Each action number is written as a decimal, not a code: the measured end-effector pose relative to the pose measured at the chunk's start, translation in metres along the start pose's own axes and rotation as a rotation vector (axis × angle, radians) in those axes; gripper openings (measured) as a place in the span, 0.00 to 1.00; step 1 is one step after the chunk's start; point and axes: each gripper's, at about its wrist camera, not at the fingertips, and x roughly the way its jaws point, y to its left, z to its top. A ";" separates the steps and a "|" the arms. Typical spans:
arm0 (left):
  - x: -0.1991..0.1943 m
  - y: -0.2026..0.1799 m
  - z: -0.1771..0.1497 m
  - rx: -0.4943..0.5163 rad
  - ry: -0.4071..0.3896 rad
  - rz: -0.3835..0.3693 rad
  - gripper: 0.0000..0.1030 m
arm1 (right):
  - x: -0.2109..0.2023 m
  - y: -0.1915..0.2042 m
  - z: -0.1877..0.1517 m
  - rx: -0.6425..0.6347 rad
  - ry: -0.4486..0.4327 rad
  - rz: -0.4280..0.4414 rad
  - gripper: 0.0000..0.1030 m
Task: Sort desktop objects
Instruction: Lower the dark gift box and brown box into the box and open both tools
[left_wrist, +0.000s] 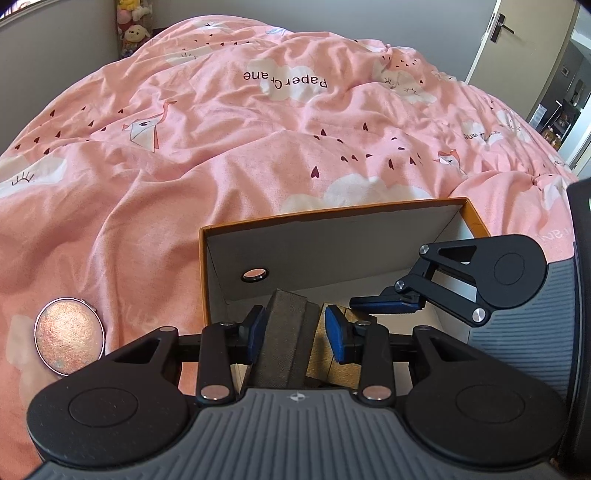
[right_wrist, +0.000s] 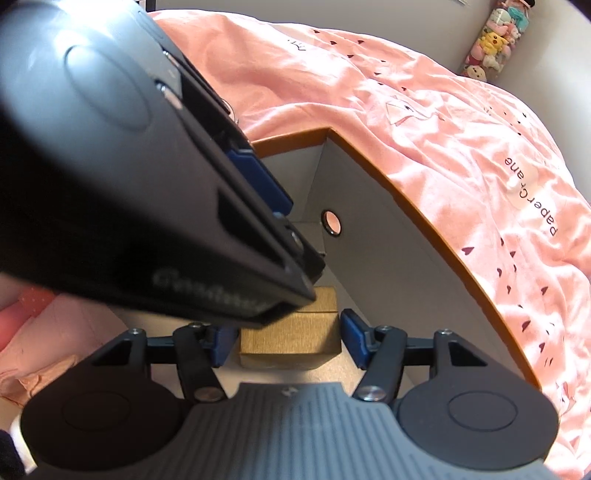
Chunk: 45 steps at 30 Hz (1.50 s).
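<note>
Both tongs down in the box (left_wrist: 332, 236) on the bed (left_wrist: 221, 155).
Left tongs (left_wrist: 295, 328) spread around a dark block (left_wrist: 284, 339), left pad at its side, right pad clear. Right tongs (right_wrist: 288, 339) spread, straddling a gold block (right_wrist: 291, 336) on the box floor, pads apart from it. Round compact (left_wrist: 69, 336) lay on the bed beside the box.

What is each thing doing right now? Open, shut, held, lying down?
Orange cardboard box: open on top.
Small gold cardboard box: lying inside the orange box.
Dark grey block: tilted, between the left tongs.
Left tongs: partly open around the block; grip unclear.
Right tongs: open, straddling the gold box.
Round shiny pink disc: lying flat on the pink duvet.
White door: open.
</note>
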 end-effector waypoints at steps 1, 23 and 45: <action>-0.002 0.002 0.000 -0.006 -0.001 -0.008 0.41 | -0.001 0.000 0.000 0.010 0.007 -0.007 0.64; -0.069 0.107 -0.028 -0.214 -0.116 -0.056 0.45 | 0.023 -0.006 0.009 0.397 0.089 -0.018 0.75; -0.046 0.129 -0.042 -0.252 -0.057 -0.100 0.45 | 0.045 0.005 0.028 0.386 -0.029 -0.025 0.72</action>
